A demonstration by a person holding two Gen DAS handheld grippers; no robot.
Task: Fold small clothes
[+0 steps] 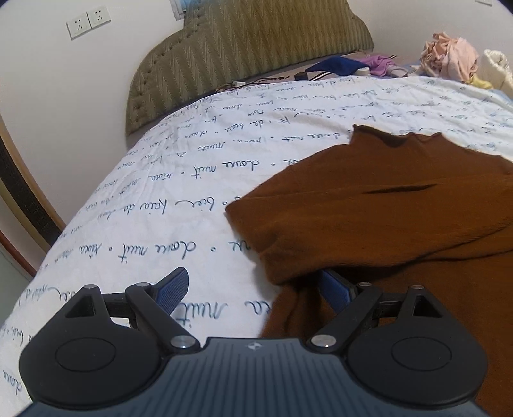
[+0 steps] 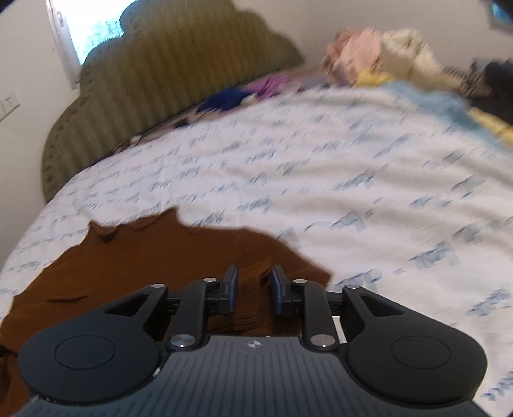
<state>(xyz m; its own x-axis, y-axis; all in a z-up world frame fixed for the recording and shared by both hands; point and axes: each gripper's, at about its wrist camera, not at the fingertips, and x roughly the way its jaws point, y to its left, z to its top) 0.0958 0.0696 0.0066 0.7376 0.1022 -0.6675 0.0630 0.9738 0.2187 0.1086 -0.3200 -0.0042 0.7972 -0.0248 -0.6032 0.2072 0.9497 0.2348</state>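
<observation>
At the near edge of the brown garment (image 1: 400, 205): we took this garment as our landmark for every place below.
Left fingers: we saw the blue pads (image 1: 171, 290) of the left gripper (image 1: 253, 290) standing wide apart; one pad lay over bare bedsheet just beside the garment, the other was partly tucked under a folded edge of the brown cloth. Nothing was pinched between them.
Right fingers: we saw the right gripper (image 2: 254, 285) with its pads (image 2: 231, 285) a narrow gap apart, brown fabric lying in the gap. We could not see the pads pressing on it, and the view was blurred.
Brown garment: we found it spread on the bedsheet (image 1: 160, 205), its scalloped hem at the far side, one flap folded over near the left gripper. In the right wrist view it filled the lower left, ending just beside the right gripper.
Bedsheet: we saw white cloth with dark handwriting print, running out from under the garment on all visible sides.
Headboard (image 1: 243, 54): we saw it well beyond the garment, padded and olive green, against the wall.
Clothes pile (image 1: 449, 57): we saw pink, cream and yellow pieces heaped far behind the garment, with blue and purple items near the headboard.
Wall sockets (image 1: 88, 22): we saw them high on the wall, beyond the garment and beside the headboard.
</observation>
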